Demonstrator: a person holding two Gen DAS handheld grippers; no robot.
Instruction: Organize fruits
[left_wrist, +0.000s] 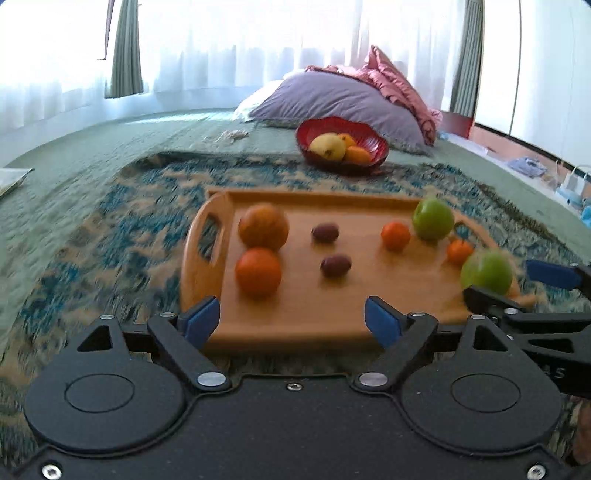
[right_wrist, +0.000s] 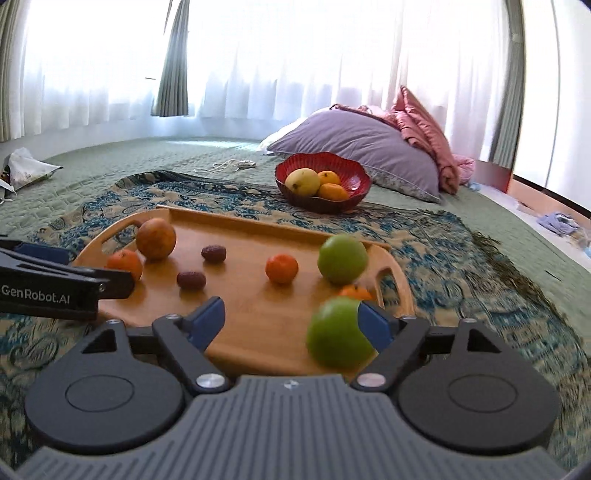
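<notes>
A wooden tray (left_wrist: 295, 314) (right_wrist: 258, 314) lies on a patterned blanket and holds several fruits: two green apples, oranges, small mandarins and two dark dates (left_wrist: 335, 265). A red bowl (left_wrist: 373, 147) (right_wrist: 356, 181) behind it holds a yellow fruit and two oranges. My left gripper (left_wrist: 291, 319) is open and empty over the tray's near edge. My right gripper (right_wrist: 291, 319) is open around the near green apple (right_wrist: 338, 334) (left_wrist: 487, 272), which lies against its right finger. The far green apple (right_wrist: 342, 259) sits by the tray's right handle.
A purple pillow (left_wrist: 332, 99) and a pink quilt (left_wrist: 399, 88) lie behind the bowl. A white cord (right_wrist: 225, 166) lies on the green bedspread. Papers (right_wrist: 26, 168) lie at the far left. Curtained windows are behind.
</notes>
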